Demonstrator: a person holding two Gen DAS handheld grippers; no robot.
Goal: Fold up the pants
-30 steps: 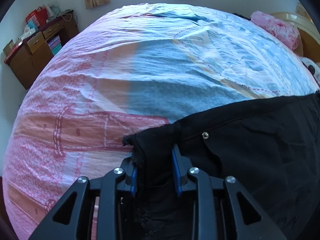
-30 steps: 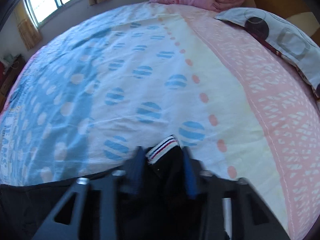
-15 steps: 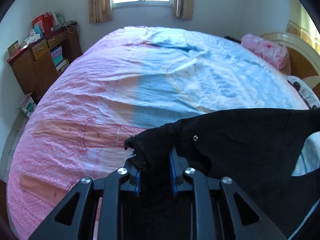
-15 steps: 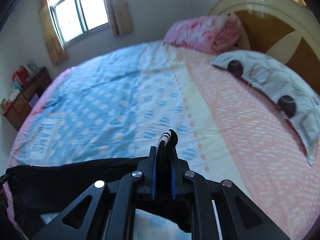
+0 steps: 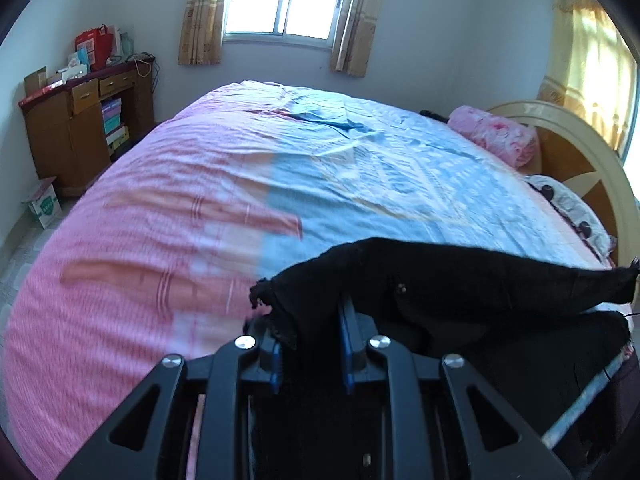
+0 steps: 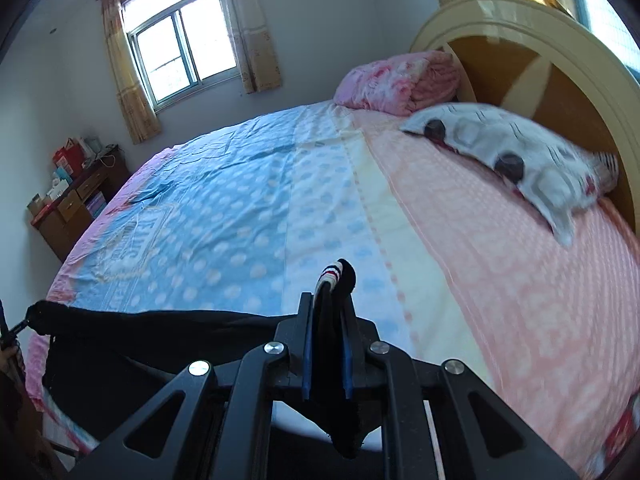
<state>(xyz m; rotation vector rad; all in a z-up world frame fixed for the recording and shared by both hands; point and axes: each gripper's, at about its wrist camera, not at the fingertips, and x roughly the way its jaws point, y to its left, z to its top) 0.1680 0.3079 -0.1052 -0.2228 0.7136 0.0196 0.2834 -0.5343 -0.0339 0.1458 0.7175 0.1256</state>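
Black pants [image 5: 472, 284] hang stretched between my two grippers, lifted above the bed. My left gripper [image 5: 310, 320] is shut on one corner of the pants' top edge, near a small metal rivet. My right gripper [image 6: 327, 312] is shut on the other end, where a striped white, red and blue trim [image 6: 330, 274] sticks up between the fingers. In the right wrist view the black pants [image 6: 160, 328] run off to the left in a taut band, with the rest hanging below.
A large bed [image 5: 200, 208] with a pink and blue sheet lies ahead. A rolled pink blanket [image 6: 396, 82] and a grey pillow [image 6: 516, 152] lie by the wooden headboard [image 6: 552, 60]. A brown cabinet [image 5: 80, 128] stands at the left wall under a window [image 5: 280, 0].
Both grippers have risen well above the bed with the pants held between them. The pants have come up off the sheet and pulled taut.
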